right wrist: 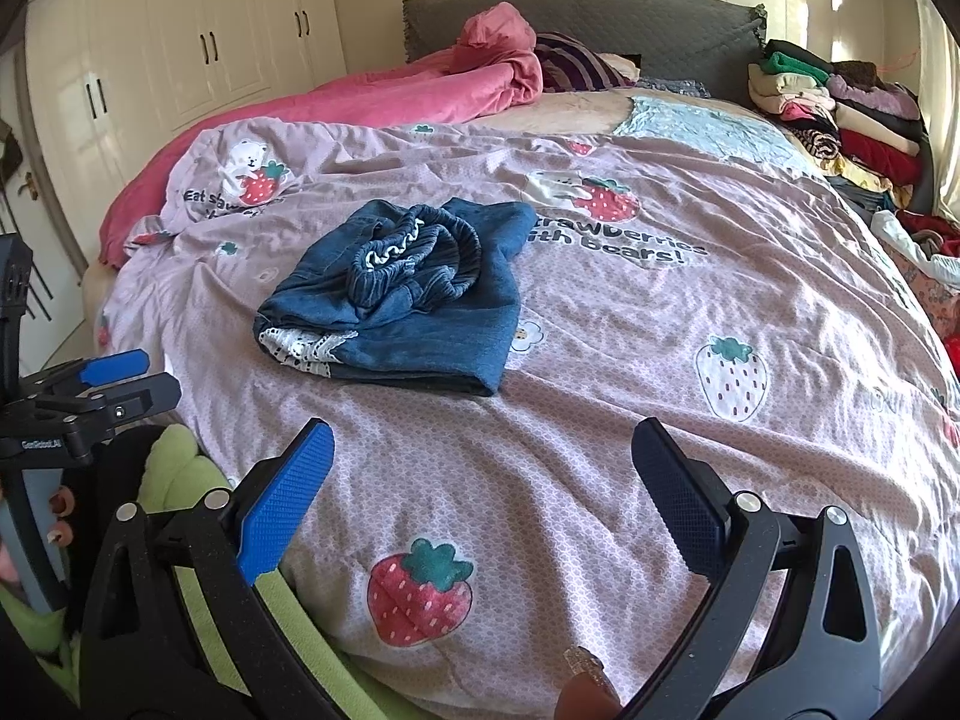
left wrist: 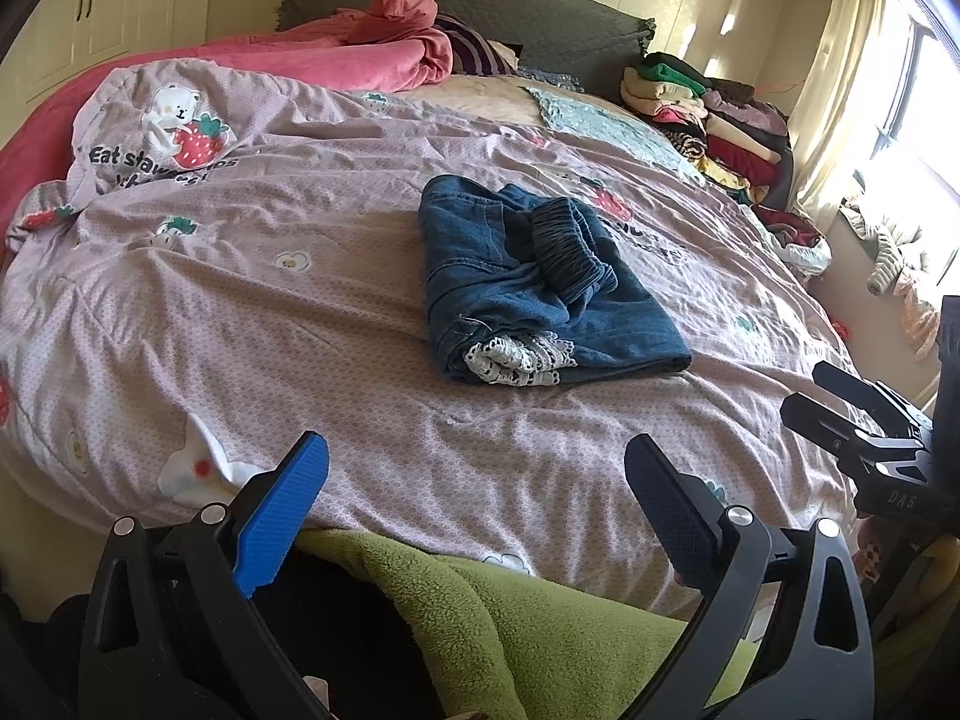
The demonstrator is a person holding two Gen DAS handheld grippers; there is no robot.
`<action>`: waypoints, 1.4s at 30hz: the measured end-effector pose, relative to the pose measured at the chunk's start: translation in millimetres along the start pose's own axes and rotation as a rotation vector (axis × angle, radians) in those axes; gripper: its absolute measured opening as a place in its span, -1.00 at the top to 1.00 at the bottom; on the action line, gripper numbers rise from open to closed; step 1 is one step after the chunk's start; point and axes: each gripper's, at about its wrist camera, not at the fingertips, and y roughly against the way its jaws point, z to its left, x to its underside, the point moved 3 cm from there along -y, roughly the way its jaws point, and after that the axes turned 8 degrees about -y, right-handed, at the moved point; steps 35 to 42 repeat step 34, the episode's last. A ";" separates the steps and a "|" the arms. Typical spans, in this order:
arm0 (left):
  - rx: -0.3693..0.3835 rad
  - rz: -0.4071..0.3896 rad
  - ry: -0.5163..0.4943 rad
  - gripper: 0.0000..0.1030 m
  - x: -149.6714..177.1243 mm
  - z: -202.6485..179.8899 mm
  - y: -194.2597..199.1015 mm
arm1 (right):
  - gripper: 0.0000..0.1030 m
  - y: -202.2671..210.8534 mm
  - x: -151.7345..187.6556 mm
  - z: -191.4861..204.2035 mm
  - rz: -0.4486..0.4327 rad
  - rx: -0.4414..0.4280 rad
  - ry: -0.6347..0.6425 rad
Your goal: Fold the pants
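Pants: we see the jeans (left wrist: 540, 282) lying in a compact bundle on the quilt (left wrist: 300, 276), at about 12 o'clock from both grippers and well apart from them
Fold so far: we judge the main folds made, since the legs are doubled under and the lace hem (left wrist: 519, 360) shows at the near end
Loose end: the elastic waistband (right wrist: 414, 258) sits bunched and rumpled on top, not flat
Left gripper (left wrist: 474, 510): released, jaws spread wide, nothing between them, hanging over the near edge of the bed
Right gripper (right wrist: 483, 498): released too, jaws wide and empty, over the quilt at 6 o'clock from the jeans
Left to do: we reckon only smoothing the waistband and squaring the bundle, or nothing if this counts as finished
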 end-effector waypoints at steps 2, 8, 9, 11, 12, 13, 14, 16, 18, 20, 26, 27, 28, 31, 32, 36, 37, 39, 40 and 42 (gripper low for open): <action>-0.006 0.004 -0.002 -0.91 0.2 -0.6 0.1 | -0.82 0.2 0.1 -1.0 0.000 0.002 -0.001; -0.050 0.023 -0.012 -0.91 1.1 4.6 -2.4 | -0.82 -0.7 -1.4 -5.4 -0.001 0.010 -0.005; -0.052 0.024 -0.011 -0.91 0.9 6.0 -2.2 | -0.82 -0.8 -1.5 -6.1 -0.001 0.012 -0.006; -0.053 0.025 -0.011 -0.91 0.3 8.6 -2.8 | -0.82 -0.9 -2.4 -8.0 -0.001 0.018 -0.011; -0.056 0.025 -0.011 -0.91 0.4 8.8 -2.7 | -0.82 -1.0 -3.2 -9.1 -0.002 0.022 -0.012; -0.057 0.026 -0.013 -0.91 0.2 9.8 -3.2 | -0.82 -0.7 -3.5 -11.3 -0.003 0.026 -0.014; -0.060 0.030 -0.012 -0.91 0.4 10.8 -4.0 | -0.82 -0.9 -4.0 -12.1 -0.002 0.031 -0.017; -0.069 0.036 -0.012 -0.91 0.5 13.3 -6.1 | -0.82 -1.7 -4.2 -17.1 0.001 0.046 -0.025; -0.072 0.040 -0.004 -0.91 0.7 17.2 -8.3 | -0.82 -3.5 -3.6 -25.7 0.004 0.068 -0.038; -0.071 0.037 0.007 -0.91 0.1 23.6 -10.4 | -0.82 -5.9 -2.3 -36.4 0.011 0.091 -0.054; -0.139 0.041 0.067 -0.91 -21.0 76.4 -28.5 | -0.82 -2.9 -9.9 -111.1 -0.014 0.228 -0.143; -0.165 0.050 0.083 -0.91 -27.3 89.5 -35.1 | -0.82 -2.9 -13.6 -136.2 -0.017 0.272 -0.166; -0.188 0.062 0.097 -0.91 -35.2 106.9 -44.3 | -0.82 -3.8 -16.7 -155.0 -0.015 0.298 -0.184; -0.292 0.109 0.140 -0.91 -60.2 161.7 -76.4 | -0.82 -5.4 -27.3 -224.8 -0.027 0.418 -0.252; -0.318 0.122 0.164 -0.91 -67.5 178.5 -84.7 | -0.82 -7.7 -32.3 -252.0 -0.026 0.459 -0.275; -0.369 0.139 0.206 -0.91 -85.4 215.7 -106.8 | -0.82 -15.3 -41.0 -299.6 -0.011 0.512 -0.328; -0.369 0.139 0.206 -0.91 -85.4 215.7 -106.8 | -0.82 -15.3 -41.0 -299.6 -0.011 0.512 -0.328; -0.369 0.139 0.206 -0.91 -85.4 215.7 -106.8 | -0.82 -15.3 -41.0 -299.6 -0.011 0.512 -0.328; -0.369 0.139 0.206 -0.91 -85.4 215.7 -106.8 | -0.82 -15.3 -41.0 -299.6 -0.011 0.512 -0.328; -0.369 0.139 0.206 -0.91 -85.4 215.7 -106.8 | -0.82 -15.3 -41.0 -299.6 -0.011 0.512 -0.328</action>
